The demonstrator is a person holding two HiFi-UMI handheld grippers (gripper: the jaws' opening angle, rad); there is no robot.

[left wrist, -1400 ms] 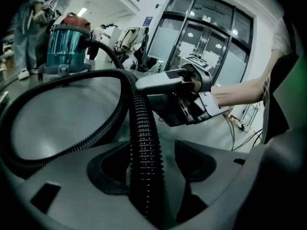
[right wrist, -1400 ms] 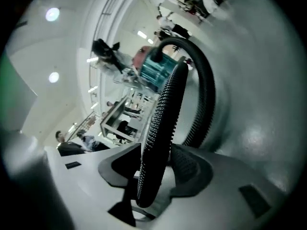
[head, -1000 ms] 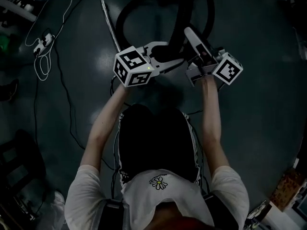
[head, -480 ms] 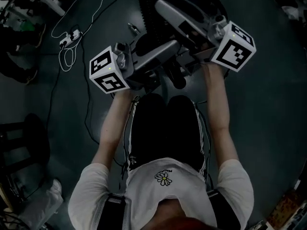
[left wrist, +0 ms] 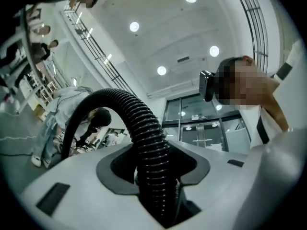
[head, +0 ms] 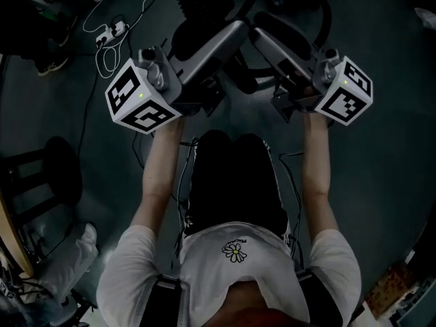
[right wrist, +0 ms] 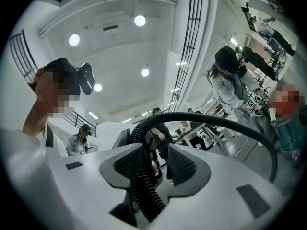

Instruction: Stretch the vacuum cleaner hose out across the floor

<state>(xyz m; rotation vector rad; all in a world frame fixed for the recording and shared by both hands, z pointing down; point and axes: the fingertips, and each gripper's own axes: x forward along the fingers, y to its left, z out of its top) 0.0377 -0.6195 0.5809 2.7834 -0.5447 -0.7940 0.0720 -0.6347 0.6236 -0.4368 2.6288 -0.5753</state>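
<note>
The black ribbed vacuum hose (head: 197, 5) is lifted off the floor and hangs between my two raised grippers. In the head view my left gripper (head: 235, 29) and right gripper (head: 262, 20) point away from the person, tips close together. In the left gripper view the hose (left wrist: 144, 123) runs up through my left gripper (left wrist: 154, 176), shut on it, then arcs left. In the right gripper view the hose (right wrist: 140, 133) passes through my right gripper (right wrist: 146, 176), also shut on it, and sweeps right in a long curve. The vacuum body is hidden.
A white power strip (head: 112, 29) with its coiled cable lies on the dark floor at the upper left. A black chair (head: 41, 176) stands at the left edge. Thin cables trail across the floor near the person's legs. Other people stand in the background of both gripper views.
Both grippers have risen toward the head camera with the hose in them, tilting upward. The left marker cube has shifted left. The metal wand on the floor has left the view.
</note>
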